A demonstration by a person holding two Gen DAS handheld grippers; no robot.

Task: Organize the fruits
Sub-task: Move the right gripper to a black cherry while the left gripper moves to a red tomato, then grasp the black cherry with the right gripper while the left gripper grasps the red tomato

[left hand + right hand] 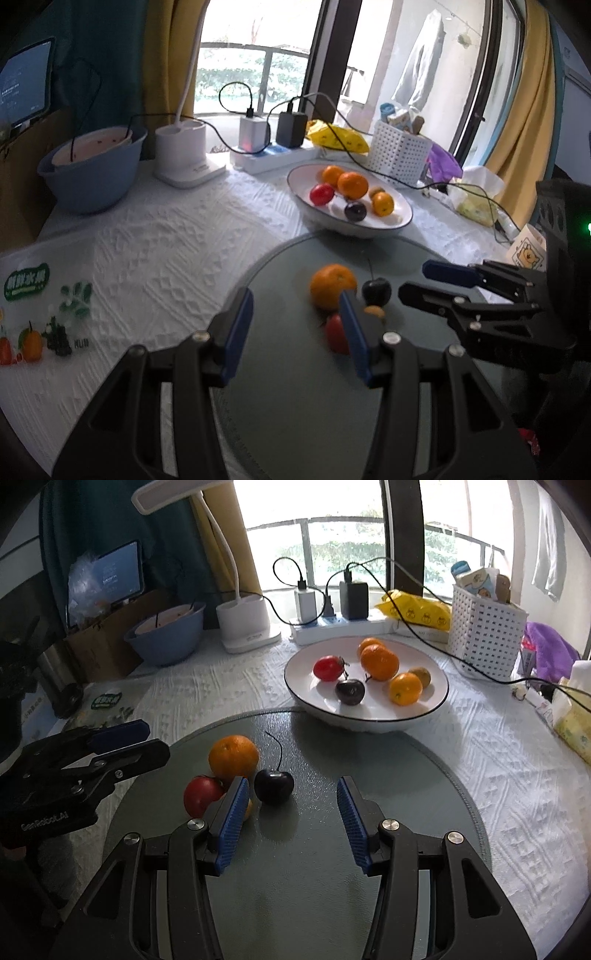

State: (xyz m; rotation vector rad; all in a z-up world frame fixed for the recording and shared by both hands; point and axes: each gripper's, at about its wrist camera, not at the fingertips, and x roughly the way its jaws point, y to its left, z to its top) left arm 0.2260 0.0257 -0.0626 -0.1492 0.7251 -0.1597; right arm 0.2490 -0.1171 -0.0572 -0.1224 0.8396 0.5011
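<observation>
1. Four fruits are grouped on the grey round mat [388, 775]: an orange [233, 756], a dark cherry [274, 786] with a long stem, a red tomato [201, 795], and a small yellow-orange fruit [375, 312], largely hidden behind a finger in the right wrist view.
2. The orange, tomato and cherry are seen close together, apparently touching.
3. The left gripper [295, 306] is held moderately open above the mat, nothing between its blue pads; the fruit cluster lies just beyond its right finger.
4. The right gripper [291, 792] is likewise partly open and empty; the cherry sits just ahead of the gap, near the left finger.
5. A white bowl [424, 709] at the mat's far edge holds three oranges, a red tomato, a dark cherry and a small brownish fruit.
6. Behind are noted a white basket [480, 635], a power strip [332, 631] with chargers, a lamp base [245, 627] and a blue basin [166, 642].
</observation>
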